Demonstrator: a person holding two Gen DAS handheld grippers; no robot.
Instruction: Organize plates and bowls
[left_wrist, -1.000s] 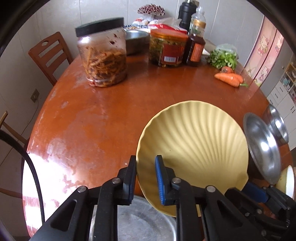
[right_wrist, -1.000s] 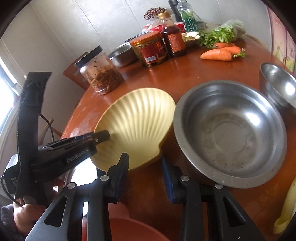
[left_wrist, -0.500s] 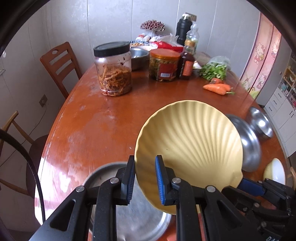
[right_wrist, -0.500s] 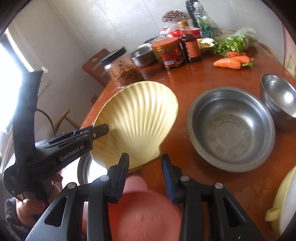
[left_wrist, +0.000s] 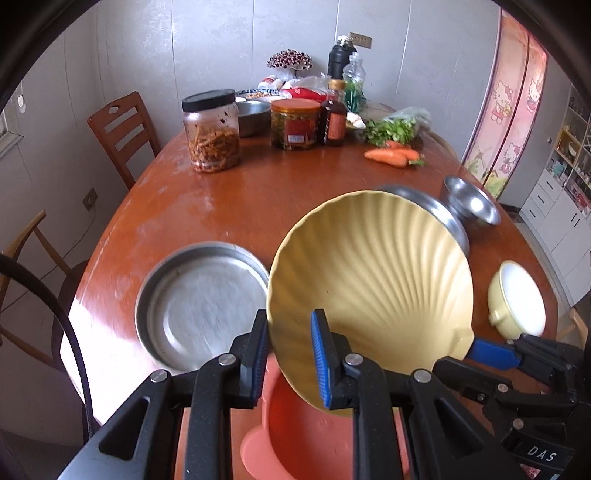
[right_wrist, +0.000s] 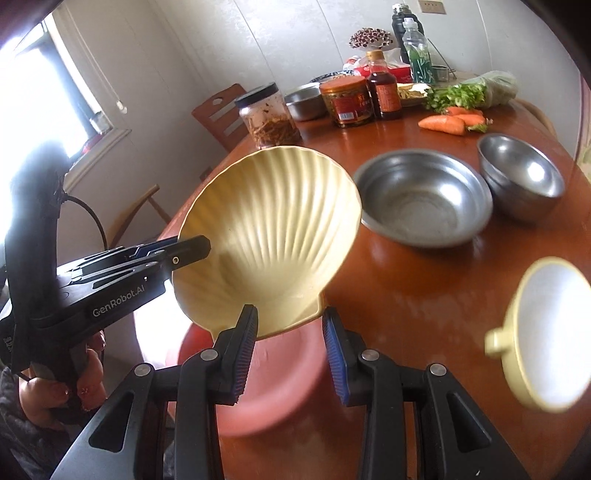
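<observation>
A yellow shell-shaped plate (left_wrist: 373, 291) (right_wrist: 273, 236) hangs tilted in the air above the table's near edge. My left gripper (left_wrist: 289, 360) is shut on its rim; its fingers (right_wrist: 184, 251) show at the plate's left side in the right wrist view. My right gripper (right_wrist: 290, 347) is around the plate's lower edge; whether its pads touch the plate I cannot tell. A pink plate (left_wrist: 306, 432) (right_wrist: 273, 384) lies under the shell plate. A flat steel pan (left_wrist: 201, 306) sits to the left. Two steel bowls (right_wrist: 423, 201) (right_wrist: 521, 175) and a small yellow bowl (right_wrist: 546, 332) (left_wrist: 517, 299) sit to the right.
At the far side of the table (left_wrist: 277, 192) stand a jar of pickles (left_wrist: 212, 134), an orange-lidded jar (left_wrist: 294, 123), a sauce bottle (left_wrist: 334, 118), greens and carrots (left_wrist: 391, 155). Wooden chairs (left_wrist: 122, 133) stand at the left.
Both grippers have lifted the shell plate and drawn it back toward the near edge. The steel pan and the pink plate have come into view beneath.
</observation>
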